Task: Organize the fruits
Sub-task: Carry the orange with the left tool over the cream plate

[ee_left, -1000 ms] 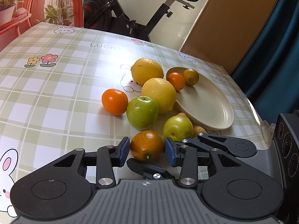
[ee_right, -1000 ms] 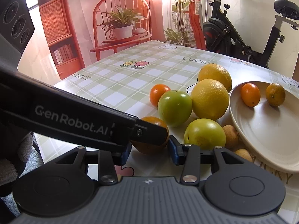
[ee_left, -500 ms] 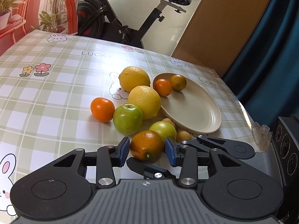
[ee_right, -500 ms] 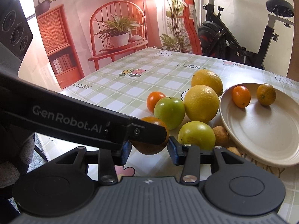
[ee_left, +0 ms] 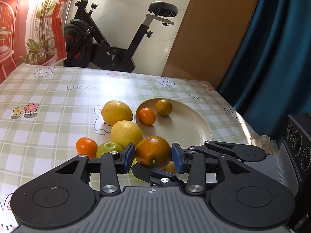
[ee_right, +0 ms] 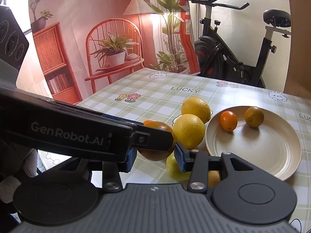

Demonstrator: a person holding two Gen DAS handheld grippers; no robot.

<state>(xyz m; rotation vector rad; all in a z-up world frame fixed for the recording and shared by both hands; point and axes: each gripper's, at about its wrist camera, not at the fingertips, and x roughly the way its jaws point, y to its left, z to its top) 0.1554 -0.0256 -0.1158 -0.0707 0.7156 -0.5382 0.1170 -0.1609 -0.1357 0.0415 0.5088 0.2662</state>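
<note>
My left gripper (ee_left: 153,156) is shut on a greenish orange (ee_left: 153,151) and holds it above the table, near the front rim of the cream plate (ee_left: 186,130). The plate holds a small orange (ee_left: 147,116) and a green-tinged orange (ee_left: 164,107). Two lemons (ee_left: 116,111) (ee_left: 126,134), a tangerine (ee_left: 86,146) and a green apple (ee_left: 108,148) lie left of the plate. In the right wrist view my right gripper (ee_right: 153,158) is open, just behind the left gripper's arm and the held orange (ee_right: 158,141). A green apple (ee_right: 176,169) lies below it.
The checked tablecloth (ee_left: 48,104) covers the table. Small brown fruits (ee_right: 213,176) lie at the plate's (ee_right: 262,155) near rim. An exercise bike (ee_left: 108,38) stands behind the table, a blue curtain (ee_left: 276,48) at the right and a chair with a plant (ee_right: 114,54) at the left.
My left gripper has lifted the greenish orange off the table and carried it up and towards the plate. The right gripper has risen with it and stays open.
</note>
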